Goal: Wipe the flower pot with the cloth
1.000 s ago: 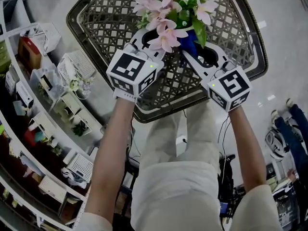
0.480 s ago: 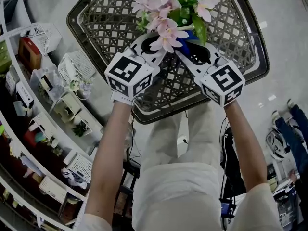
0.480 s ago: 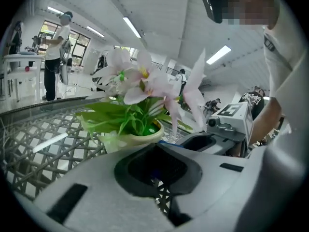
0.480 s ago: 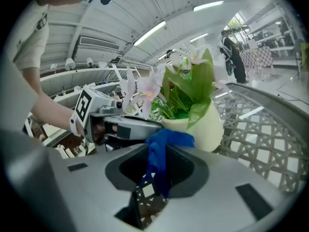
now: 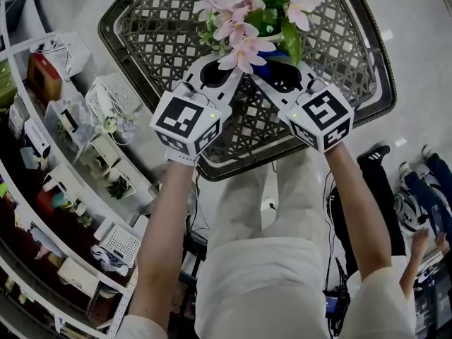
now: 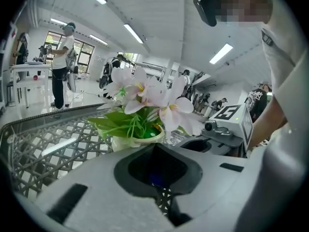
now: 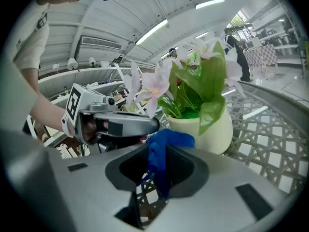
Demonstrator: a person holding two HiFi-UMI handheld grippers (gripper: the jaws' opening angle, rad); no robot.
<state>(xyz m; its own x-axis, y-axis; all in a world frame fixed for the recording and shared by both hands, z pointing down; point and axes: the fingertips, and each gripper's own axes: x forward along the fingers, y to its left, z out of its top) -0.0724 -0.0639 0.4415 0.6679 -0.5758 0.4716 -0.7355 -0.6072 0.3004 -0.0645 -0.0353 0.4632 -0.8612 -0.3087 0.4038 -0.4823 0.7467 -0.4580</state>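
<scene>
Many pink flowers (image 5: 239,46) above pot (image 7: 205,129), cloth (image 7: 158,154)

cream flower pot (image 7: 207,127) stands upright; crumpled blue cloth (image 7: 161,153) hangs just beside it.

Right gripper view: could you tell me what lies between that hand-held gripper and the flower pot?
The blue cloth, pinched in its jaws, bunched before the flower pot; that view shows it.
</scene>
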